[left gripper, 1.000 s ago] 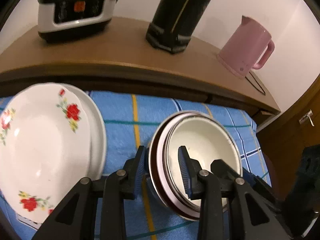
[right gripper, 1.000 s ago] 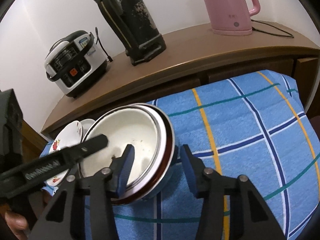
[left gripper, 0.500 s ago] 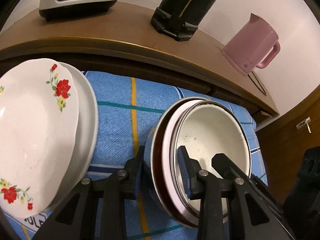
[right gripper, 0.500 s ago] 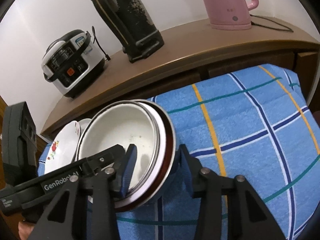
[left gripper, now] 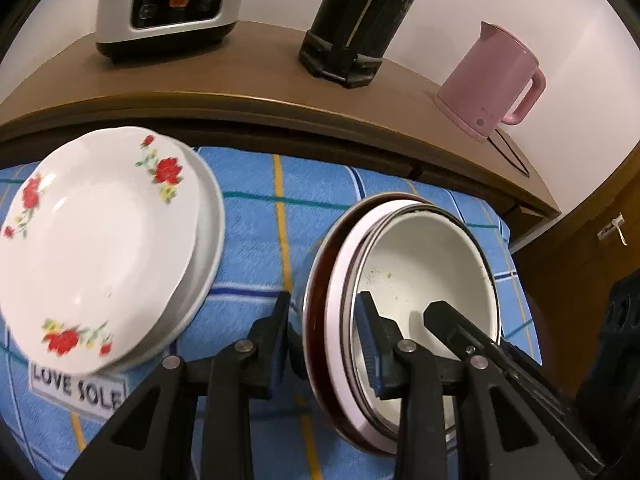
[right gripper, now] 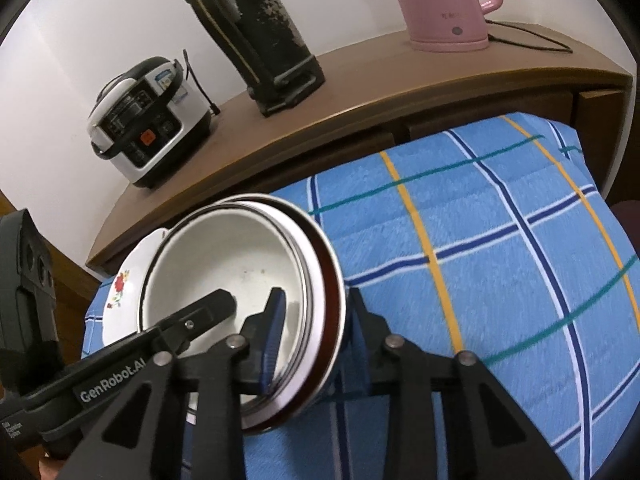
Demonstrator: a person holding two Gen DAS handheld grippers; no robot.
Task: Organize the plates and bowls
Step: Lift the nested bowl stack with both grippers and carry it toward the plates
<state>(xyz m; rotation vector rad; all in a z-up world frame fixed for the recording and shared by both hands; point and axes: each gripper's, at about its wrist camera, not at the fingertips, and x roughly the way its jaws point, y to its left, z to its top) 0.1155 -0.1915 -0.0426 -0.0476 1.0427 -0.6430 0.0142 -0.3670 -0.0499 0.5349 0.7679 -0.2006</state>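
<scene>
A stack of nested bowls [left gripper: 424, 256], white inside with a dark red rim band, tilts over the blue checked cloth [left gripper: 256, 216]. My left gripper [left gripper: 324, 340] is shut on the stack's left rim, one pad inside and one outside. My right gripper [right gripper: 316, 332] straddles the opposite rim of the same bowl stack [right gripper: 224, 264]; its jaws are closing and the pads sit against the rim. Its finger [left gripper: 452, 320] shows inside the bowl in the left wrist view. Two stacked plates [left gripper: 100, 240], the top one with red flowers, lie to the left on the cloth.
A wooden counter [left gripper: 240, 76] behind the cloth carries a rice cooker [left gripper: 172, 0], a black thermos [left gripper: 352, 20] and a pink kettle [left gripper: 492, 80] with its cord. A wooden cabinet [left gripper: 580, 260] stands to the right. Bare cloth [right gripper: 480, 240] stretches right of the bowls.
The right gripper's jaws have narrowed onto the bowl stack's rim. Both grippers and the bowls have shifted a little over the cloth. The left grip is unchanged.
</scene>
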